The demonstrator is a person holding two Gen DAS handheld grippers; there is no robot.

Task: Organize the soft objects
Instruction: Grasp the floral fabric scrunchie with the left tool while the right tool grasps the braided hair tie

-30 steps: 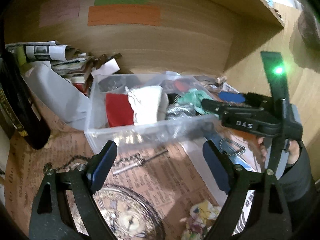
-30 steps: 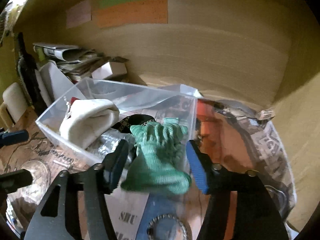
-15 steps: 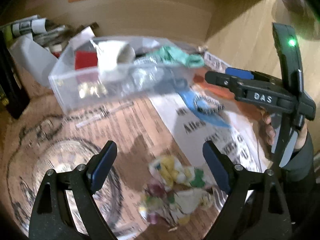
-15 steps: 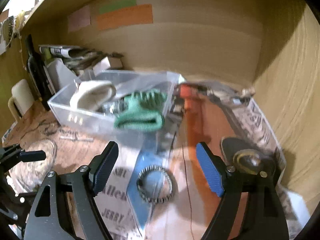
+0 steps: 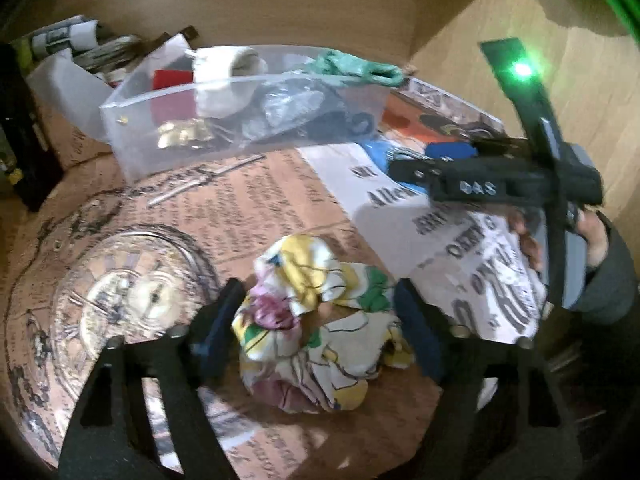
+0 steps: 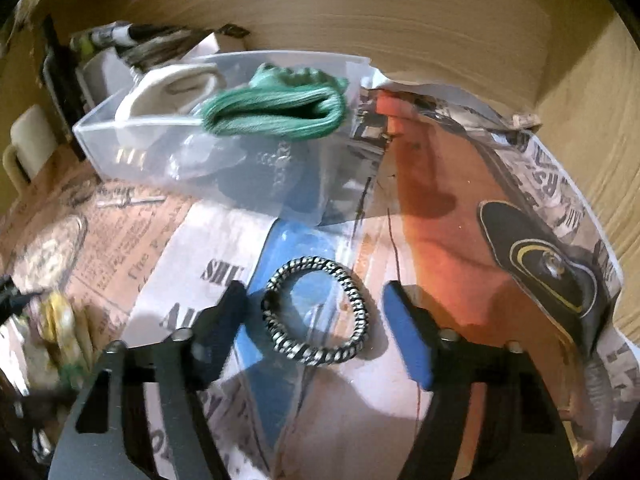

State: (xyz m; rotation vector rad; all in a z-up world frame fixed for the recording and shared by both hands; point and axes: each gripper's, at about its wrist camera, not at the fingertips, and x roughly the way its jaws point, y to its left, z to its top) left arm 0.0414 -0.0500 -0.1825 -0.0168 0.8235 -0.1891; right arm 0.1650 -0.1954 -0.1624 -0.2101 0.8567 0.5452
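With both the left gripper [image 5: 318, 322] and the right gripper [image 6: 314, 326] spread wide and empty, the floral cloth [image 5: 320, 328] lying in front of the clear bin [image 5: 168, 152] may slip out if pinched only by a loose fold.

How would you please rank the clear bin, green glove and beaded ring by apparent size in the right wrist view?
1. Clear bin, plainly the largest.
2. Green glove, draped over the bin's rim.
3. Beaded ring, on the newspaper.
The ring lies nearer the camera, so the gap between it and the glove is unsure.
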